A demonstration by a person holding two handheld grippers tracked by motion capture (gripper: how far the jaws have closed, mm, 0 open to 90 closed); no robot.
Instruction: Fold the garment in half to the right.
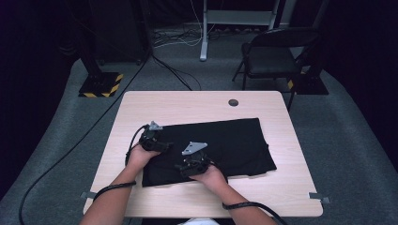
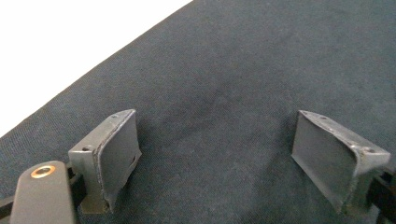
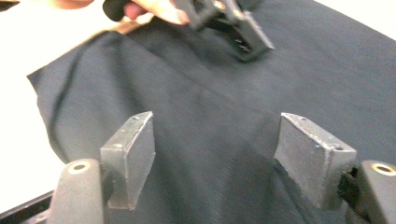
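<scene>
High view: hands at near table [image 1: 281, 197] edge; left gripper [image 1: 165, 146] over left edge of black cloth [image 1: 234, 145], right gripper [image 1: 184, 168] above near hem. Cloth flat mid-table, bare wood all round, widest at far side.

Left gripper view: jaws wide apart, nothing between, cloth beneath, hem slanting upper left.

Right gripper view: jaws spread, empty, over cloth; left corner and bare table beside.

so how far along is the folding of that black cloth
The black cloth already lies flat on the table as a rough rectangle, possibly folded once. In hand: left gripper and right gripper sit open over it, gripping nothing. Any further fold remains.
</scene>
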